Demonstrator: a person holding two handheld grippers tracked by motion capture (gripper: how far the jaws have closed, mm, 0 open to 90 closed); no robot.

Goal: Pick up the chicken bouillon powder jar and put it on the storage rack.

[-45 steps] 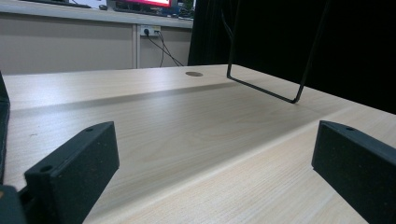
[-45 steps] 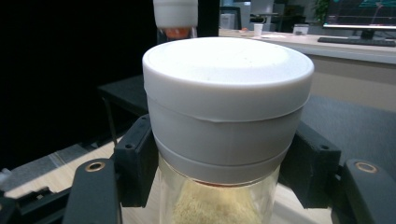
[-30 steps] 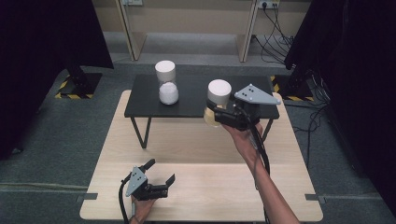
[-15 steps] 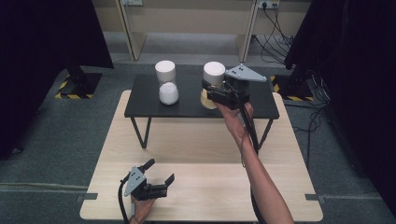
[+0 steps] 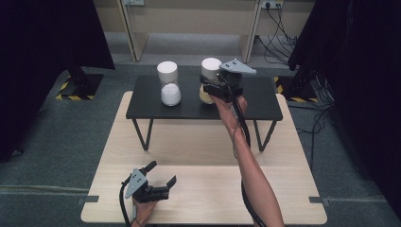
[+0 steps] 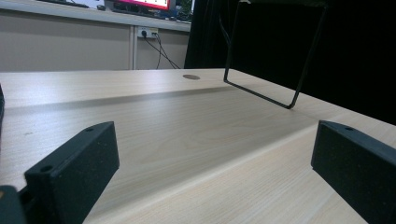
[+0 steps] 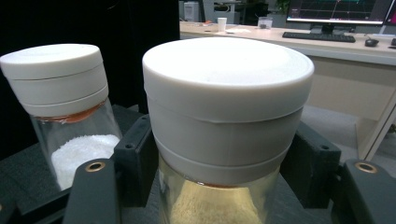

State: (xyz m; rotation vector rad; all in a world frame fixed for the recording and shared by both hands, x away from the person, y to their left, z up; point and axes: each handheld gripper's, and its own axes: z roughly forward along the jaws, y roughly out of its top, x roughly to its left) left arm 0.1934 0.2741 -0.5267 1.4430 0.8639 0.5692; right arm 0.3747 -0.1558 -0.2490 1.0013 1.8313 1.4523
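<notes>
One pale wooden table (image 5: 198,189) with a smooth grained top is bearing one low black shelf (image 5: 255,106) on thin bent-wire legs, which is standing across its far half. Two jars are standing upright on that shelf, well apart from each other. Each is a clear glass cylinder under a thick, matte white round lid. The jar with white grains (image 5: 168,84) is sitting to the left. The jar with tan powder (image 5: 208,80) is sitting near the shelf's middle, and it has travelled leftward and farther back across the shelf over the last second.

Two grippers are working here, each blocky, black and topped by a grey three-cornered plate. The right gripper (image 5: 213,90) is reaching out over the shelf on an outstretched forearm, its jaws pressing on either side of the tan jar just beneath the lid, as the right gripper view is showing closely; it has moved along with that jar. The left gripper (image 5: 161,180) is lying low at the table's near edge, its jaws spread wide with nothing between them, and it is staying where it was a second ago.
</notes>
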